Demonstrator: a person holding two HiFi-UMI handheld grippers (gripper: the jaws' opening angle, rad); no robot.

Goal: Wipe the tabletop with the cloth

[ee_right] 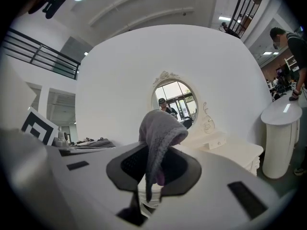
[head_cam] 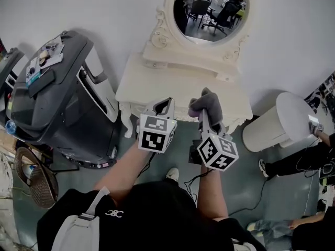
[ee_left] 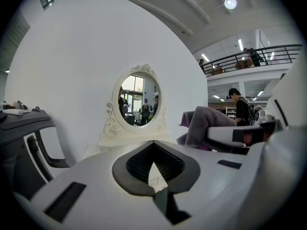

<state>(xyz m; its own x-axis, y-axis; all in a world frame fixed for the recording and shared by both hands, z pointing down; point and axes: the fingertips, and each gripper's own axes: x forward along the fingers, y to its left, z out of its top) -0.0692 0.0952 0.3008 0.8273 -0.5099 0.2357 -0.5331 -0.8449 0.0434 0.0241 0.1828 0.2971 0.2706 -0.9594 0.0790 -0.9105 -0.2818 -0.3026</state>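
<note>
Cloth (head_cam: 206, 103): grey, bunched, clamped in the right gripper (head_cam: 205, 114) and held above the near edge of the white tabletop (head_cam: 152, 82), which lies ahead and below. Left gripper (head_cam: 167, 104): jaws together, nothing held, just beside.

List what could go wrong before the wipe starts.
1. The cloth sits bunched in the right tongs; hard tips may scrape the tabletop instead of fabric.
2. The mirror stands at the tabletop's back edge; a long stroke could knock it.
3. The left tongs hover close beside, risking a clash.
</note>
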